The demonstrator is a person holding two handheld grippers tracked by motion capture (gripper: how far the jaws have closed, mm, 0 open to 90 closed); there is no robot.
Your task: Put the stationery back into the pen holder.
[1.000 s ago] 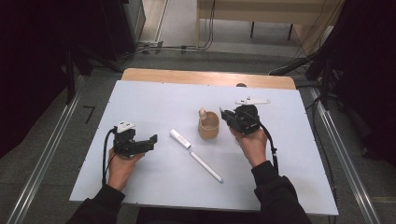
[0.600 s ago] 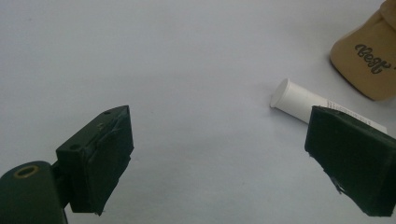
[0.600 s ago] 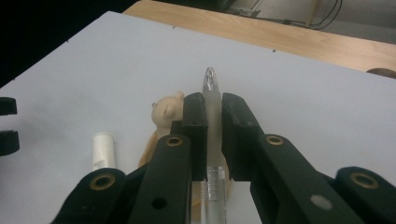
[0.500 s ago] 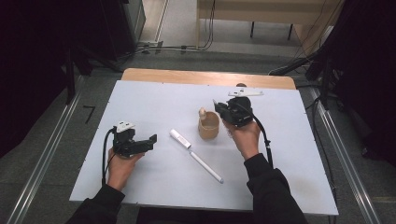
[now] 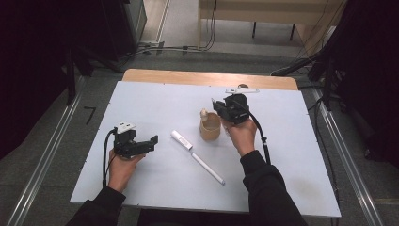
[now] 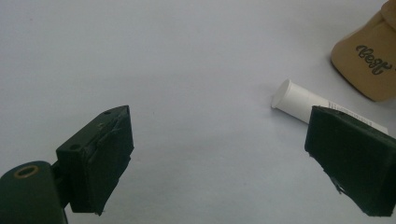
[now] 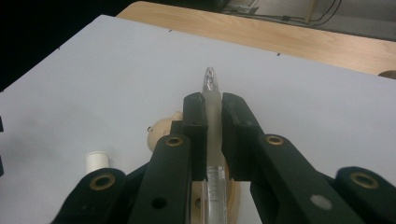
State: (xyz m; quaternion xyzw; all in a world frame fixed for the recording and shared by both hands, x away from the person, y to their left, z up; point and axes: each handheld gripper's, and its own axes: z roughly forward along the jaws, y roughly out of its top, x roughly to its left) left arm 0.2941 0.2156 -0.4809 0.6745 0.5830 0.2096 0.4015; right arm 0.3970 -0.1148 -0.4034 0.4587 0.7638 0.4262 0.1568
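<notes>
Nearest the person in the high view, a white pen (image 5: 207, 168) lies slantwise on the white table (image 5: 291, 179), between the two forearms. Just past it lies a short white tube (image 5: 181, 140), and to its left the left gripper (image 5: 141, 145) rests low over the table, its jaws spread wide with nothing between them. The left gripper view adds what the high view cannot: the tube's flat round end (image 6: 287, 95) faces the camera, its far part hidden behind one black jaw, and the tan cup (image 6: 369, 65) beyond it carries dark script lettering on its side.

Farther on, that cup (image 5: 210, 128) stands upright near the middle of the table, with a small pale figure at its far rim (too small there to make out). The right gripper (image 5: 221, 109) is held just beside and above the cup's far right side; from above, what it carries cannot be told. The right gripper view settles it: the jaws are clamped on a clear pen (image 7: 212, 140) whose tip points away over the table, with the cup below it and the pale rounded figure (image 7: 161, 133) just left of the jaws. A white tube end (image 7: 96, 161) shows at lower left.

At the far edge a small white object (image 5: 242, 90) lies on the table, before the bare wooden strip (image 5: 188, 77).
</notes>
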